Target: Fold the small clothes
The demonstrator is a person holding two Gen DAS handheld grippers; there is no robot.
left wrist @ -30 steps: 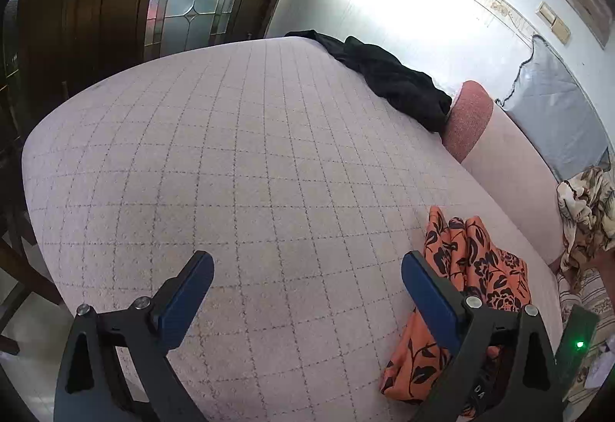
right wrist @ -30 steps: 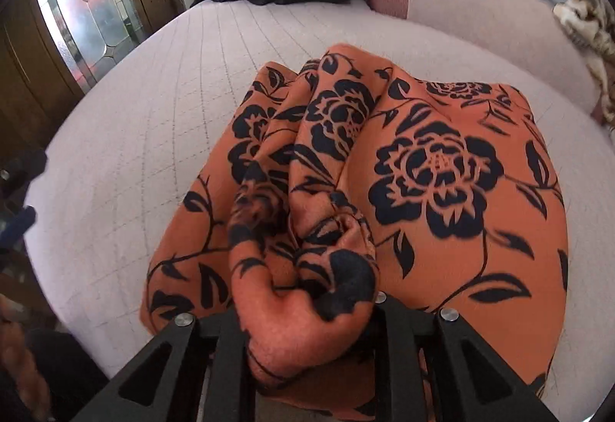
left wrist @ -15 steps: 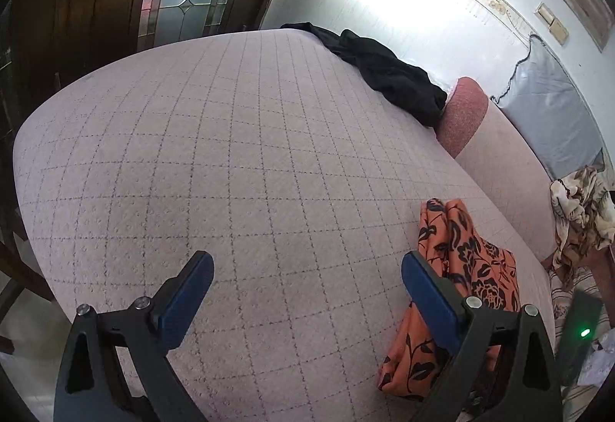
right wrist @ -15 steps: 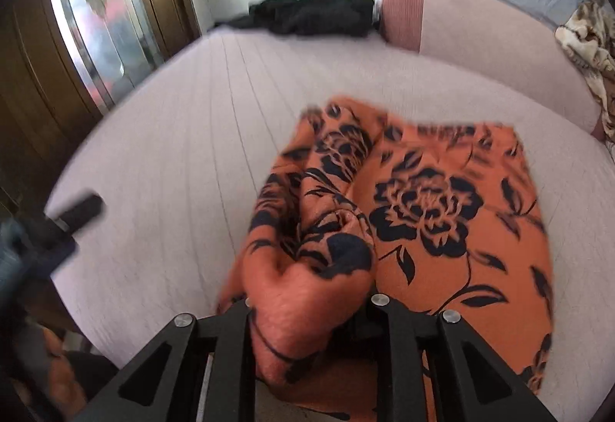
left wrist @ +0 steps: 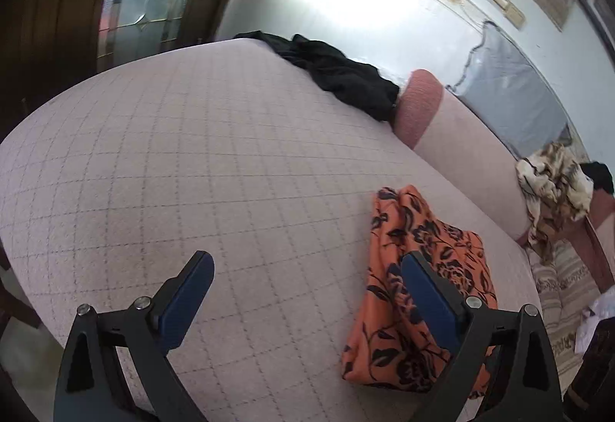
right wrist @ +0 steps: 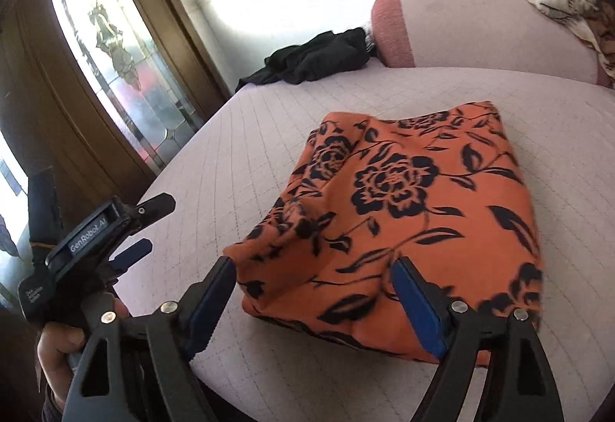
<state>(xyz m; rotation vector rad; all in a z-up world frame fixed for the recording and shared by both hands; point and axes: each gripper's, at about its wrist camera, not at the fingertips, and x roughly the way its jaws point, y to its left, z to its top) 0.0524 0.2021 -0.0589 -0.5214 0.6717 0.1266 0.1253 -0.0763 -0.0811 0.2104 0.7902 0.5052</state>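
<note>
Two grippers, both with fingers spread wide and nothing held between them. Right gripper (right wrist: 311, 279) sits at the near edge of the orange floral garment (right wrist: 415, 206); its blue pads (right wrist: 419, 303) flank the garment's near left corner, right pad over the cloth, left pad just off its left edge. Contact with the fabric: cannot tell.

Garment lies folded into a rough rectangle on the pale checked bed cover (left wrist: 192, 160). Far edge runs fairly straight toward 12 o'clock, right edge is clean, left side is bunched with a raised ridge running from 11 down to 8 o'clock. Near edge shows stacked layers.

Left gripper (left wrist: 307, 291) hovers over bare cover, fingers apart, garment (left wrist: 415, 260) at its 3 o'clock, partly behind its right finger. In the right wrist view the left gripper (right wrist: 142, 226) is at 9 o'clock, near the cover's left rim, held by a hand (right wrist: 57, 349), well apart from the garment.

Open cover from 9 through 12 o'clock of the garment, wide bare stretch in the left wrist view. Cover's rim curves off at 8 to 10 o'clock beside a wooden door with glass panel (right wrist: 115, 68). Black clothes (right wrist: 311, 57) heaped at the far end, 12 o'clock, well apart from the garment. Pink bolster (right wrist: 472, 34) bounds the far right side, 1 to 3 o'clock, near the garment's far edge but not touching. Patterned cloth (left wrist: 553, 183) drapes past the bolster's end.
</note>
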